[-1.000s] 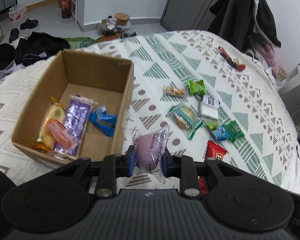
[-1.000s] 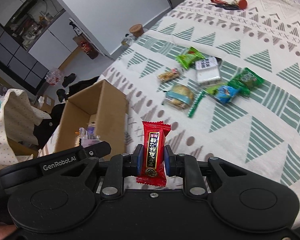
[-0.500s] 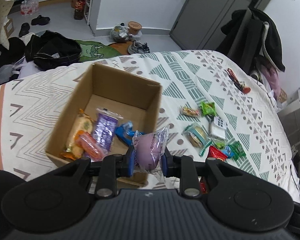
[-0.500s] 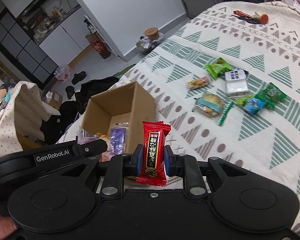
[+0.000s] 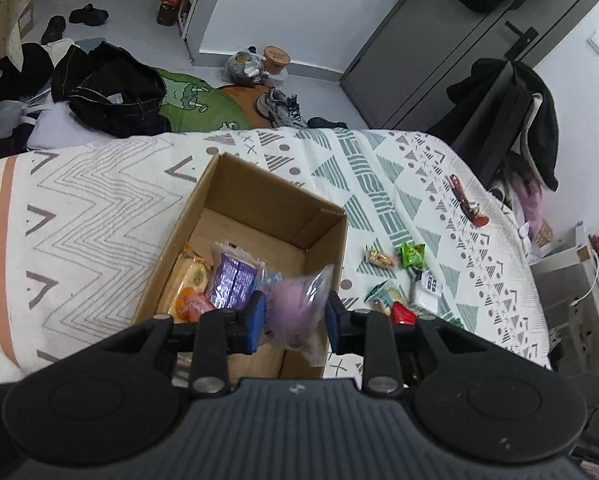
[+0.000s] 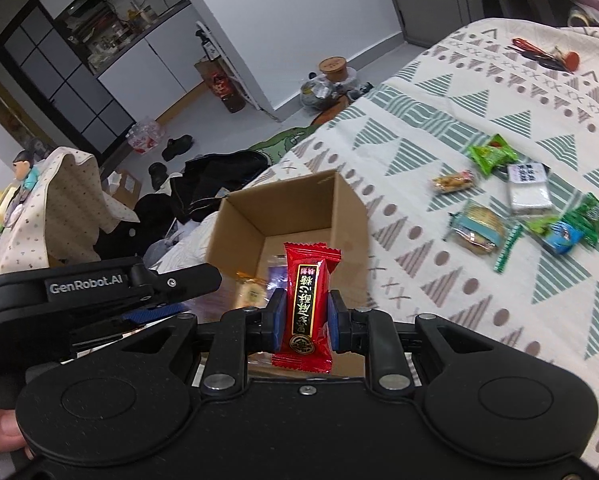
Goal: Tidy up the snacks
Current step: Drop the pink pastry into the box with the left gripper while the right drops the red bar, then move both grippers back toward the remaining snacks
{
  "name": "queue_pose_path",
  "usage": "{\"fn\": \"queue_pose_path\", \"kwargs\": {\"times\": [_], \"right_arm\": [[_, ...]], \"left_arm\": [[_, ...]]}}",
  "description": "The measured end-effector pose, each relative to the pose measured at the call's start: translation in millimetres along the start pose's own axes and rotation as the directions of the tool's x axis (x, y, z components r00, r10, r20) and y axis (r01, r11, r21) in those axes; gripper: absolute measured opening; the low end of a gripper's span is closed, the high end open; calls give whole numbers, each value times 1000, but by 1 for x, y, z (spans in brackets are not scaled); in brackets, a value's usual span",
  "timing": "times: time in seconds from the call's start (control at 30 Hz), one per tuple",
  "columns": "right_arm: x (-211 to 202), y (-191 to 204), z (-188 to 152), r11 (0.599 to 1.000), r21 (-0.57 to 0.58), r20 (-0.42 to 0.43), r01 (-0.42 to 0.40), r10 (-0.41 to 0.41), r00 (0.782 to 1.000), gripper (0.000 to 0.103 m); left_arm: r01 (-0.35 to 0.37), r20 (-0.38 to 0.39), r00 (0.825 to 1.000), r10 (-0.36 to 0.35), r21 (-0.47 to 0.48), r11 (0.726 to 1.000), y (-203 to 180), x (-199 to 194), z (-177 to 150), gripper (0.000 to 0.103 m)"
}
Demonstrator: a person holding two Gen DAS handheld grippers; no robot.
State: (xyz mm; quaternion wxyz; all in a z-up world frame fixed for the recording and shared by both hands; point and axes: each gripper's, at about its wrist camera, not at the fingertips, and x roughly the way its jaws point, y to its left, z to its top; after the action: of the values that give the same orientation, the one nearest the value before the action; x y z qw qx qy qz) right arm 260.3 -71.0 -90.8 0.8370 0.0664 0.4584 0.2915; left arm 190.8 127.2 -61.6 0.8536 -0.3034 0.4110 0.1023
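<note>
Purple bun pack (image 5: pixel 295 307) looks blurred between the left gripper (image 5: pixel 293 322) pads, which stand wide of it: likely released, above the cardboard box (image 5: pixel 331 236) near its right wall, so it may bounce out; right gripper (image 6: pixel 302 322) clamps the red candy (image 6: pixel 308 307) over the box, crowding it

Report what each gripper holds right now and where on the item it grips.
The left gripper has opened around the blurred purple snack packet, so a hold cannot be told. The right gripper pinches the red candy wrapper across its lower middle.
</note>
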Motion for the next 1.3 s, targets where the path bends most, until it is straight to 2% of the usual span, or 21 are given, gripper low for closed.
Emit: {"fn": "queue_pose_path", "kwargs": {"times": [0.13,0.3,0.4,0.43,0.5,0.67,0.93,1.0,1.17,1.3], "right_arm": [[6,9,3,1000,-7,-2,-4,4,1000,21],[13,19,6,1000,-10,-6,-9,9,1000,22],[15,21,8,1000,-4,-3,-18,18,1000,29],[15,21,8,1000,-4,-3,-28,28,1000,35],[15,21,8,1000,-3,-3,-26,26,1000,45],[10,12,6,1000,9,2,4,-4,1000,53],[-9,-20,3,996,43,28,82,-83,996,72],[-15,-31,2,994,54,39,99,-102,994,75],[-29,-55,0,987,91,58,134,-140,988,82],[-38,-73,-3,980,114,75,162,-171,983,87]], "left_arm": [[-4,8,1000,4,6,1000,6,-6,6,32],[-36,9,999,36,1,999,17,-11,14,45],[-58,12,998,58,6,998,20,-13,15,54],[-72,12,997,72,9,997,21,-12,16,57],[-108,14,994,108,23,994,21,-12,15,70],[-149,10,989,149,41,988,19,-8,15,84],[-153,-12,988,154,83,985,1,1,9,86],[-145,-12,989,147,95,985,-6,3,6,93],[-142,12,990,141,136,981,-26,6,-2,102],[-124,24,992,122,159,979,-42,9,-8,102]]}}
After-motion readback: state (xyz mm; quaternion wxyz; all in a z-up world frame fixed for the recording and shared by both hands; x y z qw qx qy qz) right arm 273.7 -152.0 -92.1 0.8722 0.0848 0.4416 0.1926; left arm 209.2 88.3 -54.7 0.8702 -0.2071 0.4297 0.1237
